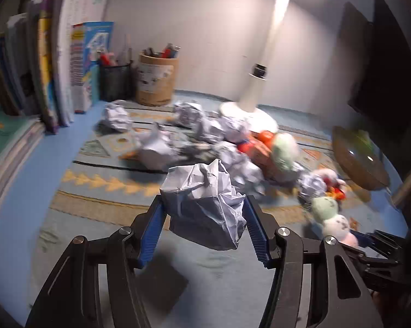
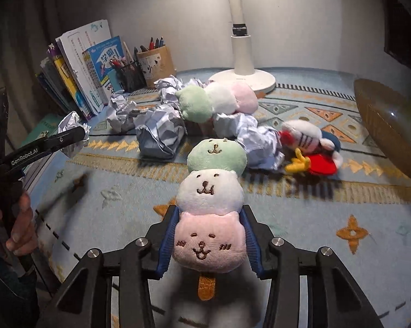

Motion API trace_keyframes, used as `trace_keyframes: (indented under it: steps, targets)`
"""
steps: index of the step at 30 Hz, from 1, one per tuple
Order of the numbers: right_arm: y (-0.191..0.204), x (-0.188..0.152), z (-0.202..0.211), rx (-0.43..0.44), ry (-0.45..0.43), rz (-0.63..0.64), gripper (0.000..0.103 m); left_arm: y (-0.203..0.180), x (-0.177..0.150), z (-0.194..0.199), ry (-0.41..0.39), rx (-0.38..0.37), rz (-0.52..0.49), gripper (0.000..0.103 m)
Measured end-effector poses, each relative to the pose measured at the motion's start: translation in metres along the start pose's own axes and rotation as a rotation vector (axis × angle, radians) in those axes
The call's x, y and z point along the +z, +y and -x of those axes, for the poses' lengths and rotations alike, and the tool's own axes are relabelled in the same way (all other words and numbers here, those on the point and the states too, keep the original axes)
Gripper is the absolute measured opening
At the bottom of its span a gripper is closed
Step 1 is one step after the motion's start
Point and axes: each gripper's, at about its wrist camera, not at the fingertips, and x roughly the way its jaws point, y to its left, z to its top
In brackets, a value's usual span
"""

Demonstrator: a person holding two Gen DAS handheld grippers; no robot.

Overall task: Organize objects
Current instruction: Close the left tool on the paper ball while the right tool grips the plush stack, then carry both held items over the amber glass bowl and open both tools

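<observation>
tongs: left (image 1: pixel 204 213) grips paper ball (image 1: pixel 205 199) | right (image 2: pixel 209 235) clamps plush skewer (image 2: pixel 210 207)

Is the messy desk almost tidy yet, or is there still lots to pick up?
Only just started. Nothing looks put away yet. In hand: the left gripper holds a crumpled paper ball, and the right gripper grips a three-ball plush skewer. Left: more paper wads, a second skewer plush and a duck toy lie on the mat. The woven basket shows nothing inside.
</observation>
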Motion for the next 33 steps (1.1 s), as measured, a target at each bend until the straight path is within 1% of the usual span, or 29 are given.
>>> trace_keyframes:
  steps: [3, 5, 7, 9, 11, 12, 13, 15, 16, 17, 18, 19, 21, 23, 25, 27, 29, 31, 33]
  targets:
    - [-0.018, -0.016, 0.001, -0.018, 0.018, -0.043, 0.044, -0.041, -0.013, -0.011, 0.051, -0.096, -0.036, 0.055]
    - [-0.028, -0.021, 0.001, -0.035, 0.015, -0.071, 0.045, -0.064, -0.021, -0.021, 0.078, -0.106, -0.07, 0.055]
    - [-0.034, -0.024, 0.002, -0.056, 0.009, -0.082, 0.046, -0.079, -0.025, -0.033, 0.115, -0.126, -0.076, 0.055]
    - [-0.041, -0.026, 0.001, -0.051, 0.011, -0.1, 0.046, -0.087, -0.03, -0.04, 0.139, -0.132, -0.074, 0.055]
    - [-0.043, -0.027, 0.001, -0.057, 0.014, -0.111, 0.054, -0.091, -0.034, -0.044, 0.16, -0.135, -0.076, 0.055]
    - [-0.043, -0.028, 0.002, -0.067, 0.011, -0.111, 0.06, -0.092, -0.035, -0.045, 0.168, -0.138, -0.076, 0.055]
    - [-0.043, -0.028, 0.002, -0.067, 0.008, -0.108, 0.061, -0.093, -0.037, -0.045, 0.172, -0.138, -0.079, 0.055]
    - [-0.042, -0.03, 0.002, -0.068, 0.012, -0.103, 0.059, -0.096, -0.038, -0.046, 0.179, -0.132, -0.085, 0.055]
    - [-0.041, -0.03, 0.003, -0.067, 0.01, -0.093, 0.05, -0.097, -0.037, -0.046, 0.18, -0.134, -0.086, 0.055]
    - [-0.039, -0.031, 0.003, -0.054, 0.008, -0.082, 0.046, -0.098, -0.036, -0.044, 0.179, -0.136, -0.088, 0.055]
    - [-0.036, -0.031, 0.005, -0.062, -0.001, -0.071, 0.046, -0.1, -0.034, -0.043, 0.175, -0.135, -0.092, 0.055]
    - [-0.035, -0.031, 0.007, -0.06, -0.013, -0.066, 0.044, -0.103, -0.031, -0.042, 0.171, -0.133, -0.099, 0.055]
    - [-0.038, -0.029, 0.019, -0.029, -0.044, -0.081, 0.044, -0.11, -0.024, -0.039, 0.16, -0.132, -0.12, 0.055]
    - [-0.046, -0.021, 0.041, -0.037, -0.107, -0.094, 0.044, -0.122, -0.013, -0.032, 0.137, -0.139, -0.144, 0.055]
    - [-0.06, -0.01, 0.068, -0.061, -0.187, -0.116, 0.044, -0.142, 0.004, -0.027, 0.108, -0.164, -0.176, 0.055]
    - [-0.083, 0.003, 0.093, -0.108, -0.259, -0.154, 0.044, -0.168, 0.024, -0.026, 0.077, -0.188, -0.211, 0.055]
    - [-0.113, 0.017, 0.111, -0.167, -0.313, -0.202, 0.044, -0.196, 0.044, -0.034, 0.063, -0.226, -0.234, 0.055]
    - [-0.149, 0.028, 0.119, -0.227, -0.341, -0.274, 0.044, -0.226, 0.063, -0.05, 0.066, -0.268, -0.244, 0.055]
    - [-0.188, 0.036, 0.12, -0.251, -0.347, -0.377, 0.044, -0.257, 0.076, -0.07, 0.072, -0.284, -0.263, 0.055]
